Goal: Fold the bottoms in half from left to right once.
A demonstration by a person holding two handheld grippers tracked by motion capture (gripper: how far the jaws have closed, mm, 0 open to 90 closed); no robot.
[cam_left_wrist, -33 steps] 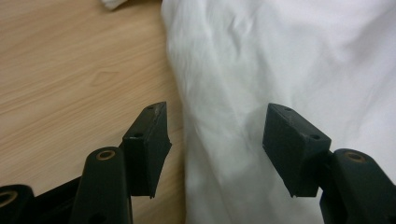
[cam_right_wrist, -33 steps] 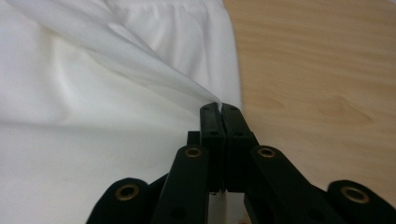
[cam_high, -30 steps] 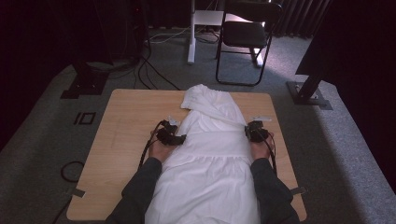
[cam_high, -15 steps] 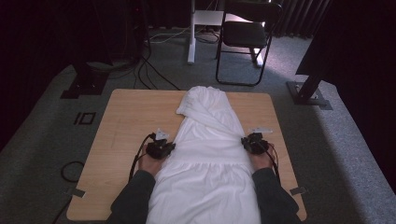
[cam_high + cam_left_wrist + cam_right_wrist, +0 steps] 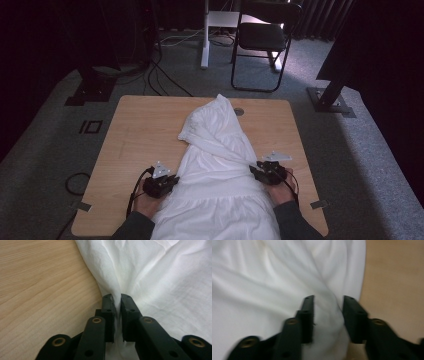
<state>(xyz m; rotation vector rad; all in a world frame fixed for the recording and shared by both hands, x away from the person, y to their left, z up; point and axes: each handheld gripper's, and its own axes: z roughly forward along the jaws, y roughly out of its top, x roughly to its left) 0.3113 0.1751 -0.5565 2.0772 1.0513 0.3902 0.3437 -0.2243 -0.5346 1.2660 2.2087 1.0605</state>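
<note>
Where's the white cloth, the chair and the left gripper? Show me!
cloth [image 5: 220, 165], high view, on its middle folds.
chair [image 5: 262, 36], high view, on its dark seat.
left gripper [image 5: 117, 301], left gripper view, between its tips, pinched on the cloth's edge.

Right gripper [image 5: 328, 312]: jaws parted, a raised fold of white garment [image 5: 274, 280] between them. The fabric's edge runs just right of the right jaw, with bare wooden surface [image 5: 397, 277] beyond. Picture blurred.
</note>
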